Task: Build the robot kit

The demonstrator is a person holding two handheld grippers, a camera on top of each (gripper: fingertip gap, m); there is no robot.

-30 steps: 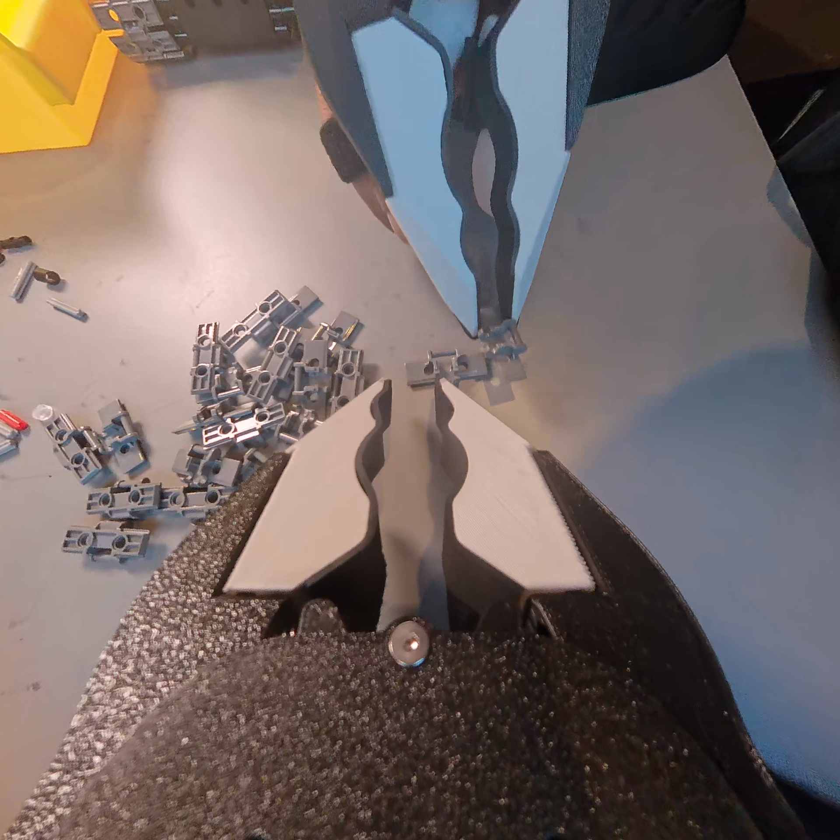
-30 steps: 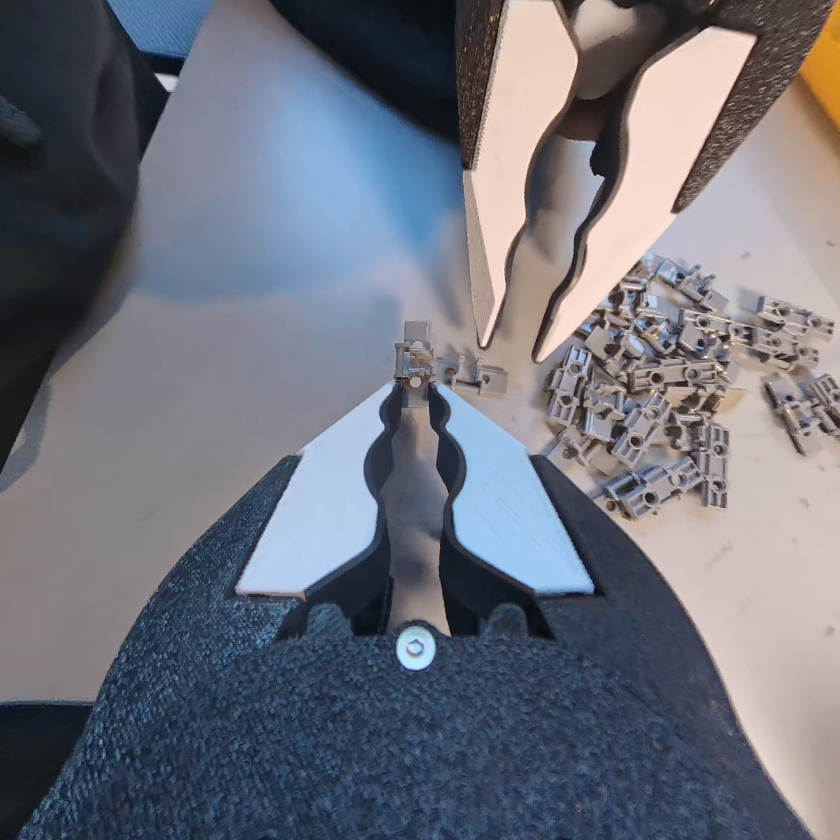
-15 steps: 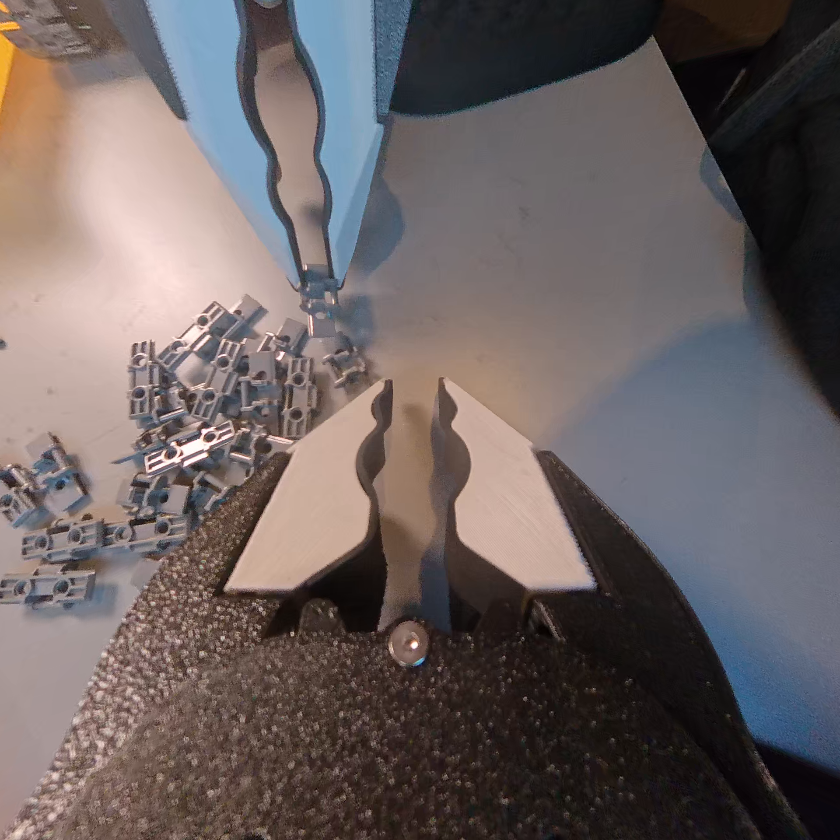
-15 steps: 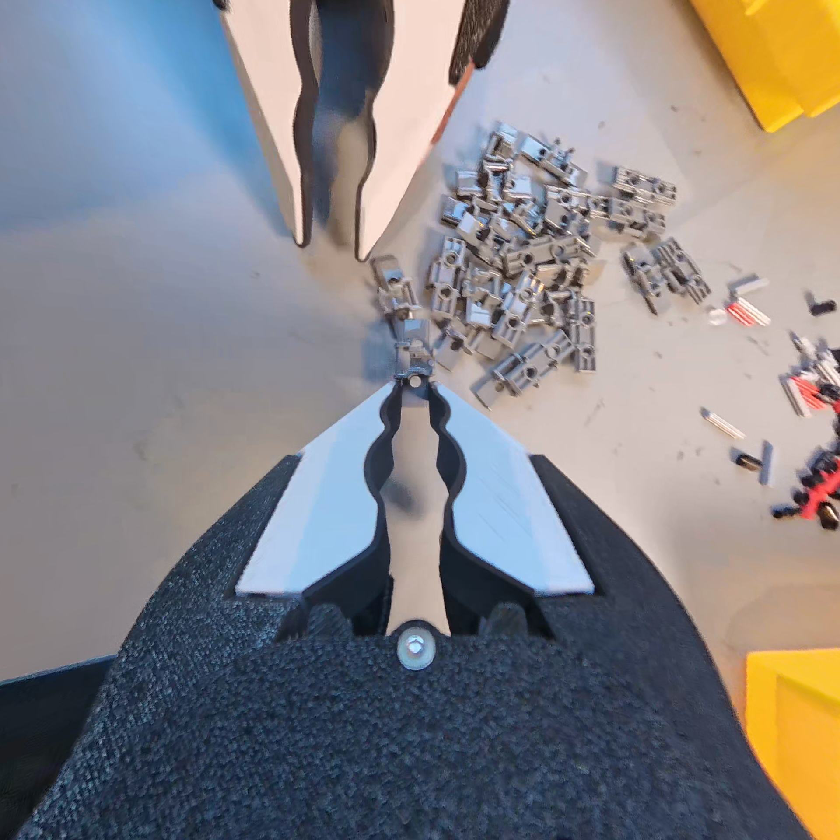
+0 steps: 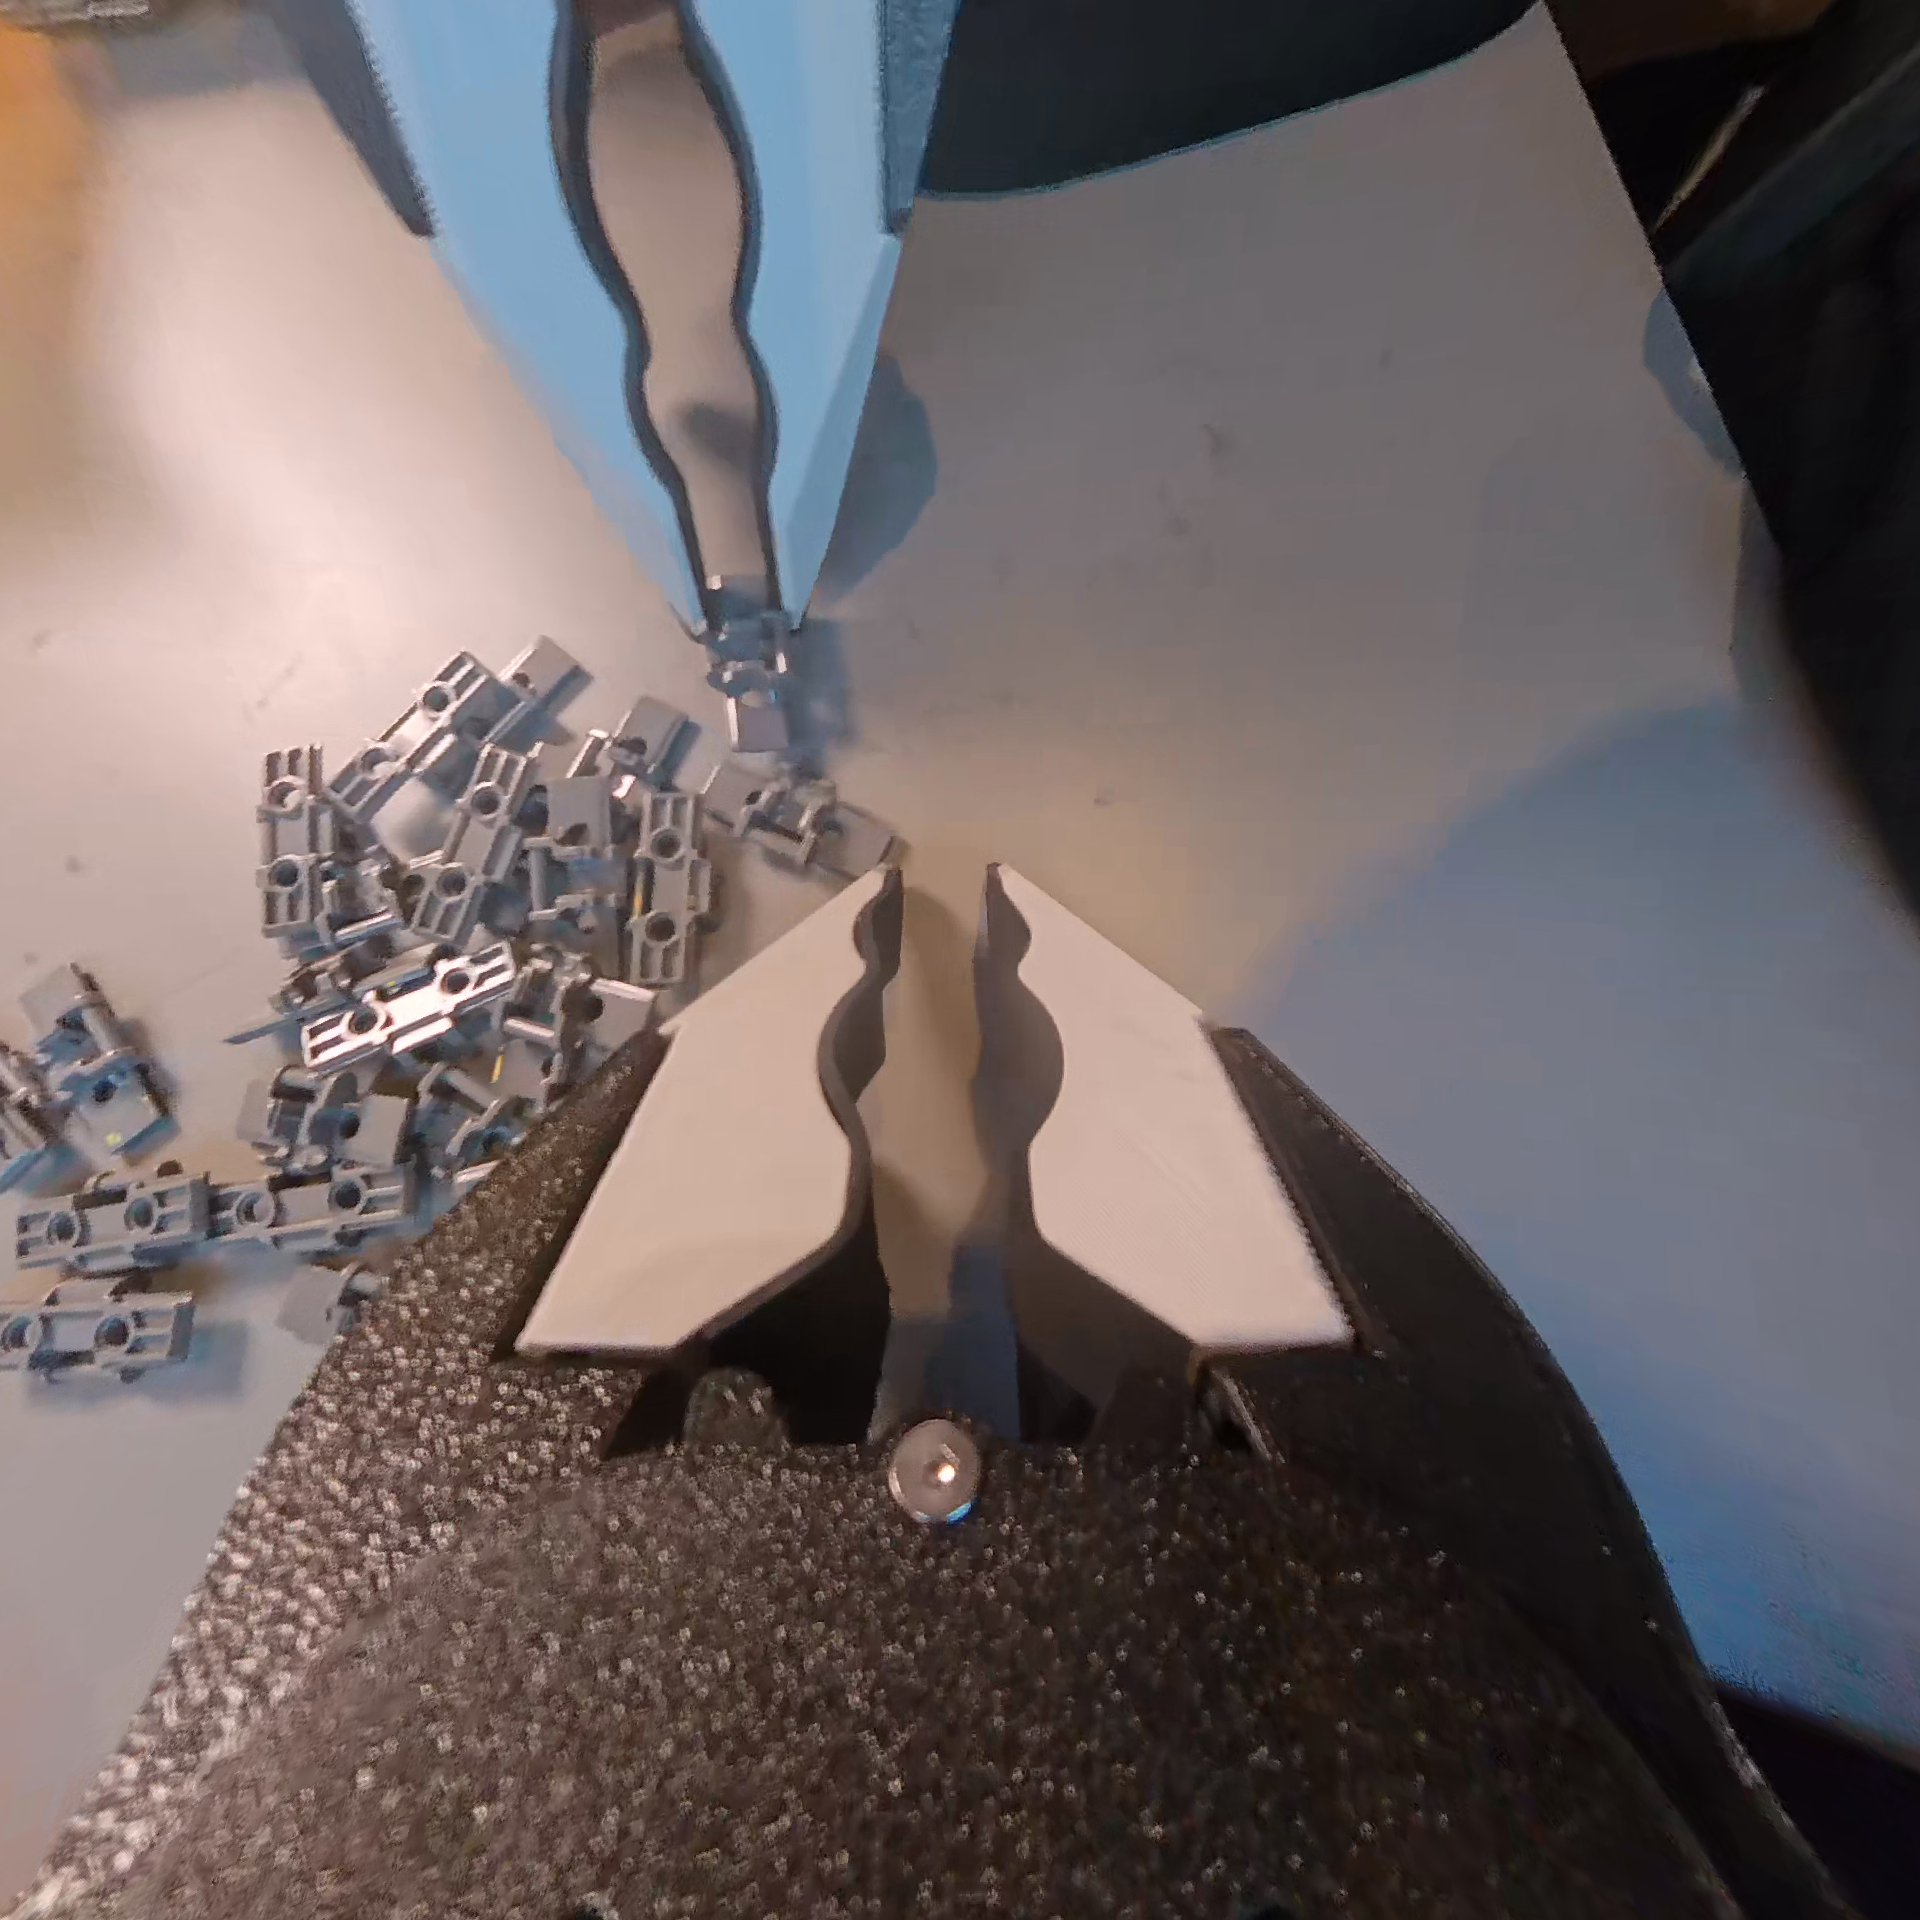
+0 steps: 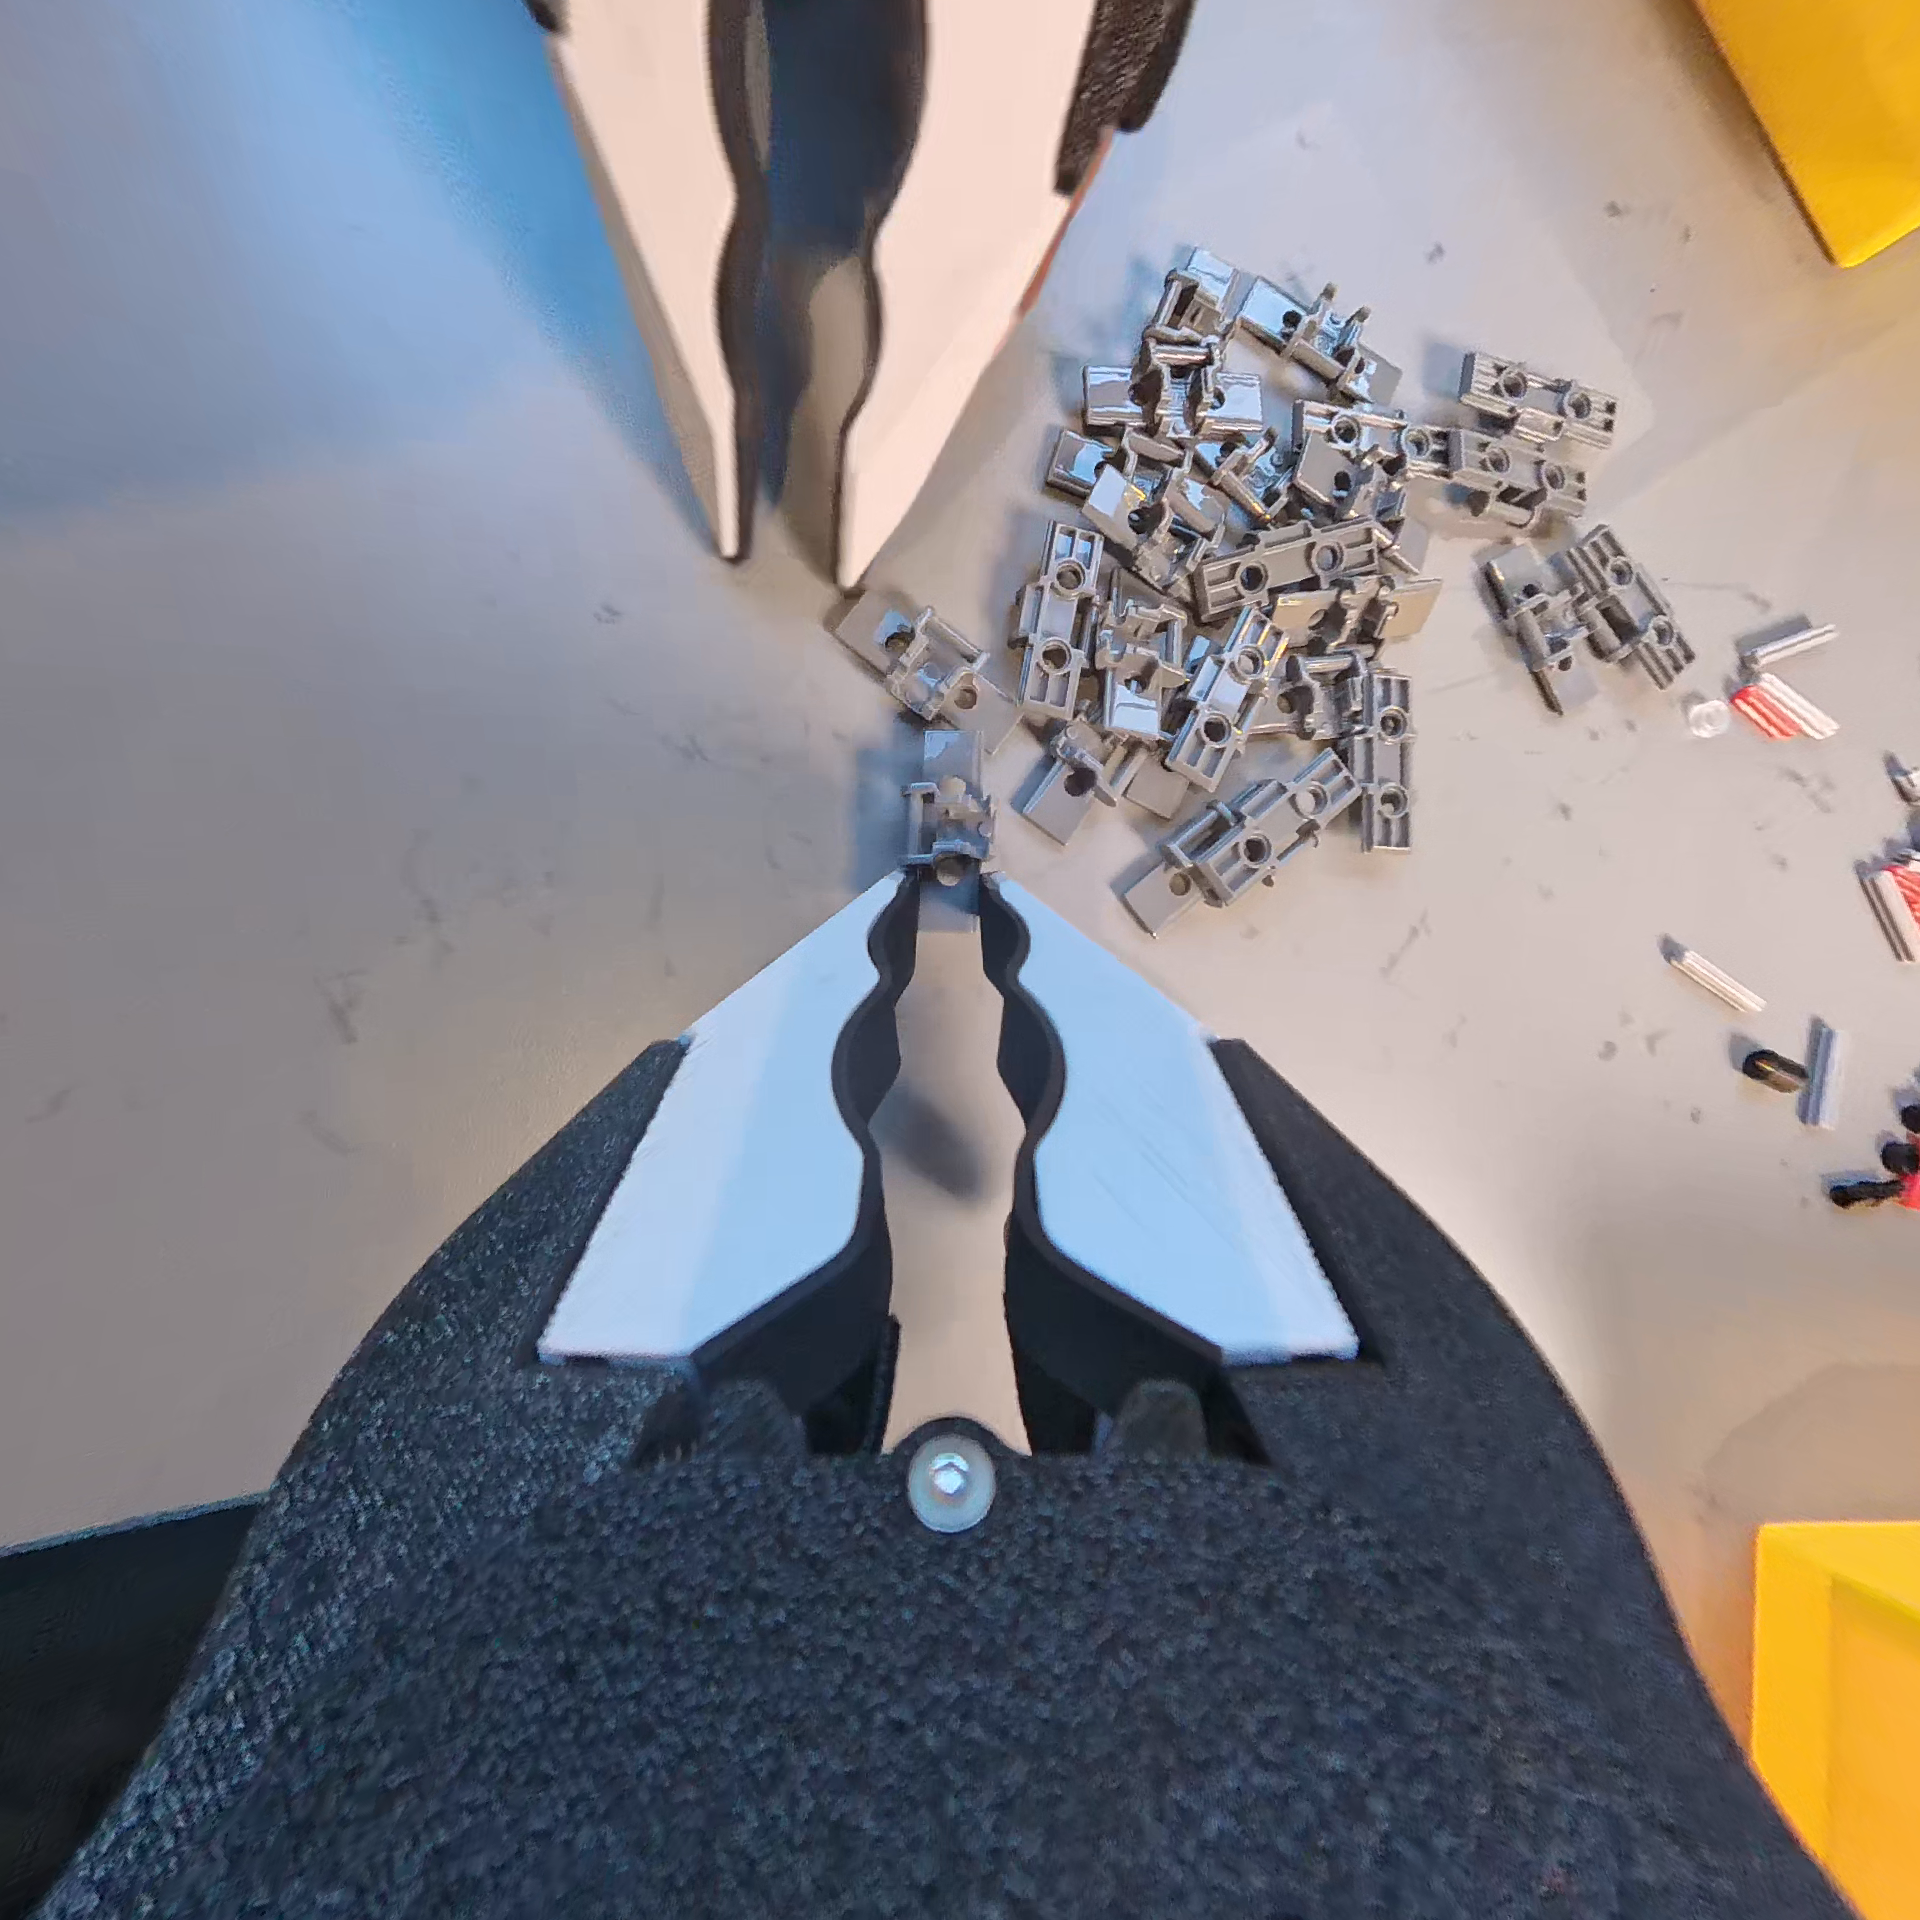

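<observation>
Right tool (image 6: pixel 943 873) pinching a small grey clip piece (image 6: pixel 948 805) at its tips above the bench (image 6: pixel 364 727), left tool (image 5: pixel 940 878) narrowly parted and empty, heap of grey clip pieces (image 5: pixel 468 883) at its ten o'clock, one stray piece (image 5: pixel 795 816) just beside its tips.

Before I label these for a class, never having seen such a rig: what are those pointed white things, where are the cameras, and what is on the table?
The white wedges are two hand-held grippers; a person works one in each hand, and each carries a camera looking forward along its fingers. So each picture shows its own gripper at the bottom and the other one opposite. The right gripper has its jaws closed on a small grey plastic part, held at the tips. The left gripper holds nothing; its jaws stand slightly apart. On the pale table lies a pile of similar grey parts, some small red and black pieces, and yellow bins at the edges.
</observation>
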